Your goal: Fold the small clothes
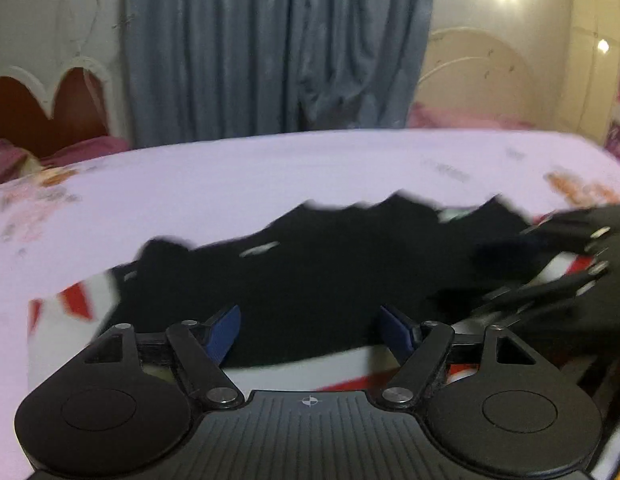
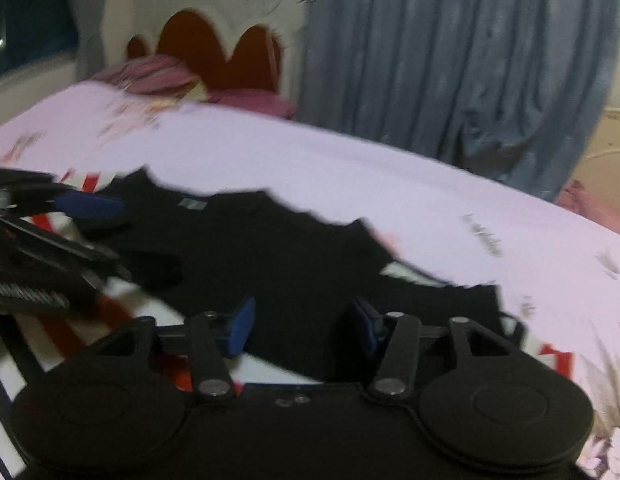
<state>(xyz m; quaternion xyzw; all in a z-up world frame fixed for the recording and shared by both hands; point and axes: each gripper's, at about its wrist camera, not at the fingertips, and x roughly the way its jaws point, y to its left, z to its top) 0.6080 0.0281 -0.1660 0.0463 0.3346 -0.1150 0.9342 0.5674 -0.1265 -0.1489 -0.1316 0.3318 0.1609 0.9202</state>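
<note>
A small black garment [image 1: 330, 272] [image 2: 290, 256] lies spread on a red-and-white striped cloth [image 1: 70, 308] [image 2: 82, 180], on a lilac bed sheet [image 1: 270, 176] [image 2: 350, 168]. My left gripper [image 1: 310, 320] hovers over the garment's near edge, its blue pads [image 1: 226, 328] apart and nothing pinched between them. My right gripper [image 2: 304, 316] also stands open over the near edge, further right. In the left wrist view, the right gripper [image 1: 542, 256] reaches in from the right over the garment. The left gripper [image 2: 122, 236] enters the right wrist view from the left. Both pictures are blurred.
A grey-blue curtain [image 1: 278, 48] [image 2: 450, 64] hangs behind the bed. Pink pillows [image 2: 158, 76] lie by a scalloped red headboard [image 1: 50, 112] [image 2: 214, 52]. Printed patterns mark the sheet's far corners [image 1: 582, 188].
</note>
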